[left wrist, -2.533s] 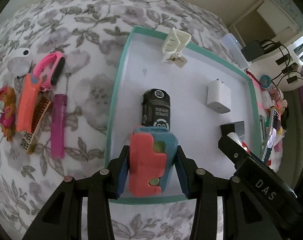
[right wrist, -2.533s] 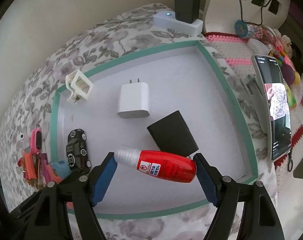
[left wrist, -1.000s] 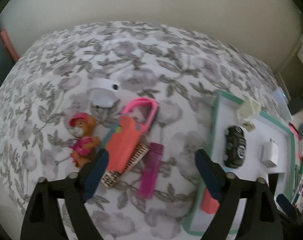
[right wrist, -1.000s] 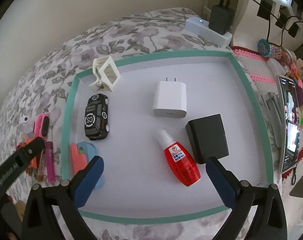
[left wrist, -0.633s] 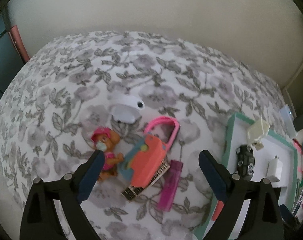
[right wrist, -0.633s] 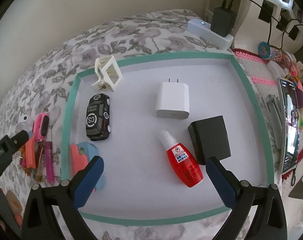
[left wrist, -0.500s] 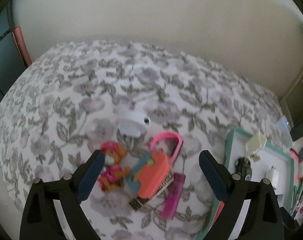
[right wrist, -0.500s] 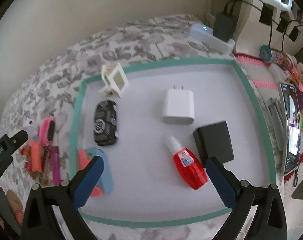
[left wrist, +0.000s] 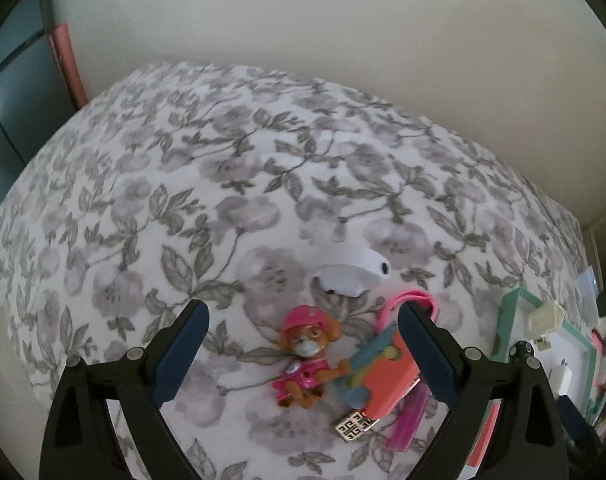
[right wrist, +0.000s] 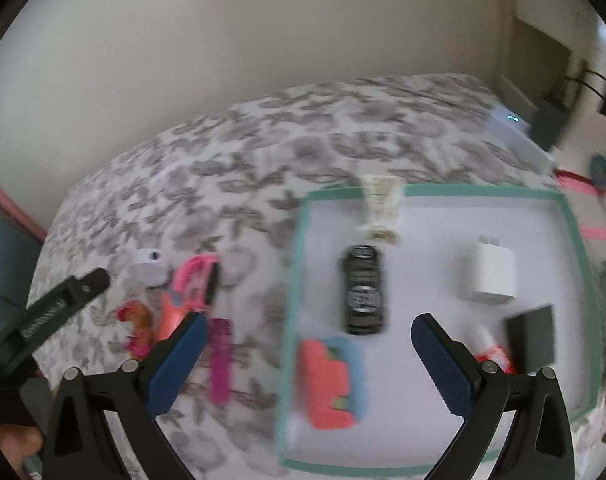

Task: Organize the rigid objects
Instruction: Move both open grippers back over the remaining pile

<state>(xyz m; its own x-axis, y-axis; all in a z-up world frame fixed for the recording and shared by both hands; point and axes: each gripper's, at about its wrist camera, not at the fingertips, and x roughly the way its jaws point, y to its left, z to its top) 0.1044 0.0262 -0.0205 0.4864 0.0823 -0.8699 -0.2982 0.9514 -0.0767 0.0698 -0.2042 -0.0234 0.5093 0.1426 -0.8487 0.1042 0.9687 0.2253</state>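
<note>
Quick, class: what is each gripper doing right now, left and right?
Left gripper: open, empty, above the dog figure.
Right gripper: open, empty, over the tray edge.

1. The left gripper (left wrist: pixel 301 354) is hanging above the surface with its jaws spread wide, gripping nothing
2. Its two blue-padded fingers (left wrist: pixel 179 354) are slanting outward from black arms in the left wrist view
3. The right gripper (right wrist: pixel 303 360) is likewise spreading its jaws wide, with nothing between them
4. In the right wrist view, the left gripper's black body is reaching in from the lower left, with a fingertip of the person's hand (right wrist: pixel 17 442) showing below it
</note>
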